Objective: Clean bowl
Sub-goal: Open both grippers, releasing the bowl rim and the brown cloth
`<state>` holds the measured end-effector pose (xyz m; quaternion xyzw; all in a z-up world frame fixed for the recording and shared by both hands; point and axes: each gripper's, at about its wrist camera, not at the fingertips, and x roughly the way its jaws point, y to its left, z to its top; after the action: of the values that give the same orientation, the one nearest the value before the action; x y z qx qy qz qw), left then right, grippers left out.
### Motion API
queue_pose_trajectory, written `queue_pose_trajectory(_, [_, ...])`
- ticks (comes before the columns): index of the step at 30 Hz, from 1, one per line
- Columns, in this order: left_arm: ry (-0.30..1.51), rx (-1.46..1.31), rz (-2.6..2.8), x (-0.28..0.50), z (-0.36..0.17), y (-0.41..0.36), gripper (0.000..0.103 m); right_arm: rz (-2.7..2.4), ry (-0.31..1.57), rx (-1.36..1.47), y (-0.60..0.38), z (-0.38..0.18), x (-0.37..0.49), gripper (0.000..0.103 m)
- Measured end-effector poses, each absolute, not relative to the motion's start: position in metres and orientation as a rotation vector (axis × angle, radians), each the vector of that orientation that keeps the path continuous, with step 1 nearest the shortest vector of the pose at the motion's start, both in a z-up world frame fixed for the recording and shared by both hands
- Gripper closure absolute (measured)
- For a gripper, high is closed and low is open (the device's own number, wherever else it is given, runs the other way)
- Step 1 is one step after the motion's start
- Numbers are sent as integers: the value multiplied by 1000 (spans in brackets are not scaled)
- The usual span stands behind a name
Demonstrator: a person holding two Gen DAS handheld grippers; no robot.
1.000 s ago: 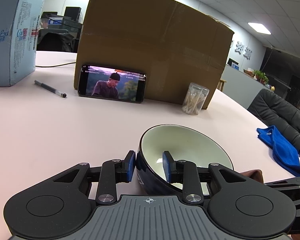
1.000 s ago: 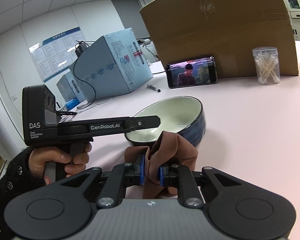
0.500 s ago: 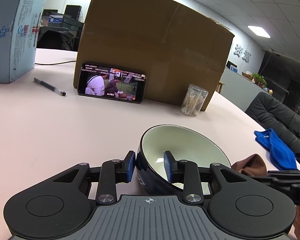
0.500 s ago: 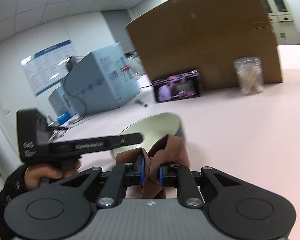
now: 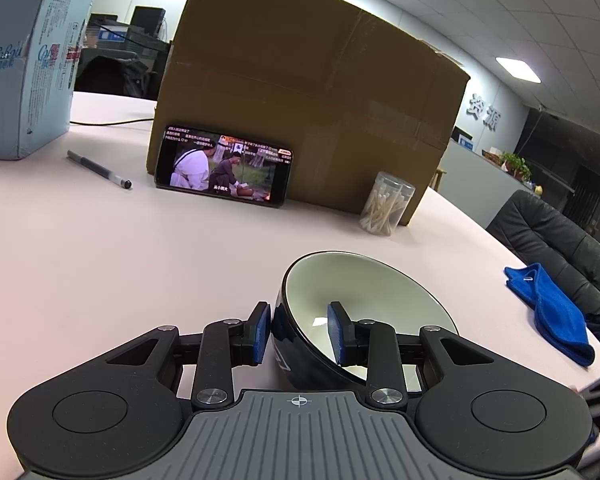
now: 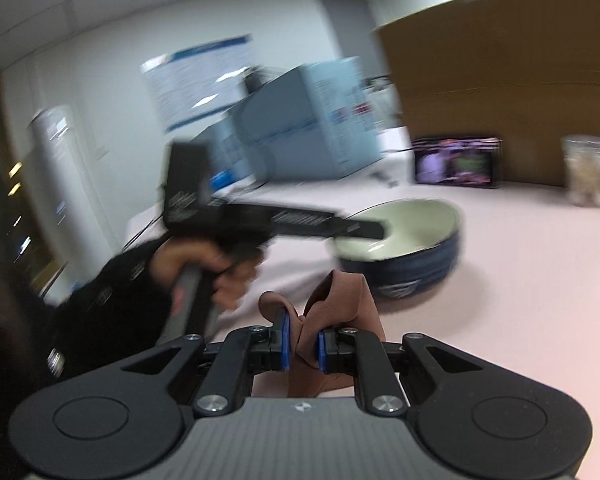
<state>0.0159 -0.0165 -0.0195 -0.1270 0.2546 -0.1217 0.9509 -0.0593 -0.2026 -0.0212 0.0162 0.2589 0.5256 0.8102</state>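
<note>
A dark blue bowl with a cream inside stands on the pale pink table. My left gripper is shut on the bowl's near rim, one pad outside the wall and one inside. The bowl also shows in the blurred right wrist view, with the left gripper's finger reaching into it. My right gripper is shut on a bunched brown cloth, held in front of the bowl and apart from it.
A large cardboard box stands at the back with a phone propped against it. A jar of cotton swabs, a pen, a light blue carton and a blue cloth lie around.
My right gripper has pulled back and swung away from the bowl with the brown cloth, and its view is blurred. My left gripper keeps its hold on the bowl.
</note>
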Motion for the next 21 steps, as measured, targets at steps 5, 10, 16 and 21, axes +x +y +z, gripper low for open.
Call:
queue_pose_trajectory(5, [503, -272, -249, 13, -18, -14, 63, 1135, 555, -79, -198, -17, -70, 40])
queue_pose_trajectory(10, [484, -283, -255, 11, -15, -12, 32, 1077, 517, -162, -207, -9, -80, 16])
queue_pose_trajectory(16, [436, -336, -264, 8, -6, -4, 7, 963, 325, -145, -222, 11, -80, 2])
queue_pose_trajectory(21, [377, -388, -248, 4, 5, 6, 0, 859, 186, -62, -230, 20, -76, 0])
